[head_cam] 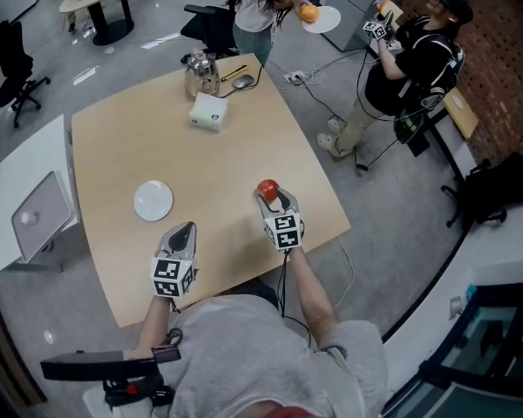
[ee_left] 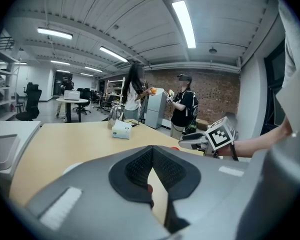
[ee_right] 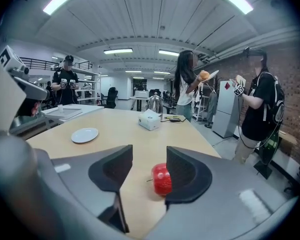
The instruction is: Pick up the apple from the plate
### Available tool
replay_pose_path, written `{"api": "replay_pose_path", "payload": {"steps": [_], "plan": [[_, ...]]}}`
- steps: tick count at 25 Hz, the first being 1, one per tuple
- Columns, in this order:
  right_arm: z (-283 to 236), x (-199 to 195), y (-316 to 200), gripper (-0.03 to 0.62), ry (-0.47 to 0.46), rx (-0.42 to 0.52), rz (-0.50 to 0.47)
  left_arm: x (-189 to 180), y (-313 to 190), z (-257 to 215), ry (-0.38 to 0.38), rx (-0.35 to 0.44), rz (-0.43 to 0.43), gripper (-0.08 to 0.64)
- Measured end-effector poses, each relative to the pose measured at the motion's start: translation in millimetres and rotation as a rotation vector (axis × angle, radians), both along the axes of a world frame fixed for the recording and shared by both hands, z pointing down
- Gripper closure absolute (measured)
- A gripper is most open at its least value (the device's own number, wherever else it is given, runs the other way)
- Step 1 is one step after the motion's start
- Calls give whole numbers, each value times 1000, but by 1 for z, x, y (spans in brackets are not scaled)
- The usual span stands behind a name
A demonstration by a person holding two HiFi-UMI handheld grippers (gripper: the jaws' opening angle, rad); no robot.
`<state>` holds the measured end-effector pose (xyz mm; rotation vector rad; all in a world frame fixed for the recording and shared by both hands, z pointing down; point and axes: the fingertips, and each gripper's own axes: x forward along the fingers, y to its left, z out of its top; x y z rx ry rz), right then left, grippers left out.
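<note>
Bench [head_cam: 122, 146]: pale wood, grey office floor around it.
Left claw [ee_left: 152, 150]: jaws together; on the near side of the plate [head_cam: 153, 200], just beside it.
Right claw [ee_right: 149, 153]: jaws apart, apple [head_cam: 268, 187] between them, hard by one pad and clear of the other; well to the right of the plate.
Tissue box [head_cam: 208, 111]: white, beyond the plate.
Plate: white, round, flat on the bench.
Apple: red, off the plate, on the bench well to its right.

Open office-lab: swivel chairs [head_cam: 13, 59], brick wall [head_cam: 497, 59], ceiling strip lights [ee_left: 185, 21].
</note>
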<state>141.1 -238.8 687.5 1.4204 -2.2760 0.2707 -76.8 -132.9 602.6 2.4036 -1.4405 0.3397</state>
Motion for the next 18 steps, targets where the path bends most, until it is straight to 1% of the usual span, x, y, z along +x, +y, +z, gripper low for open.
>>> {"api": "replay_pose_path", "payload": {"steps": [10, 18], "plan": [[-30, -21, 23, 416, -66, 44, -11, -2, 3, -7, 5, 11, -5, 540], [-53, -35, 37, 459, -85, 89, -29, -5, 3, -8, 9, 18, -10, 540]]}}
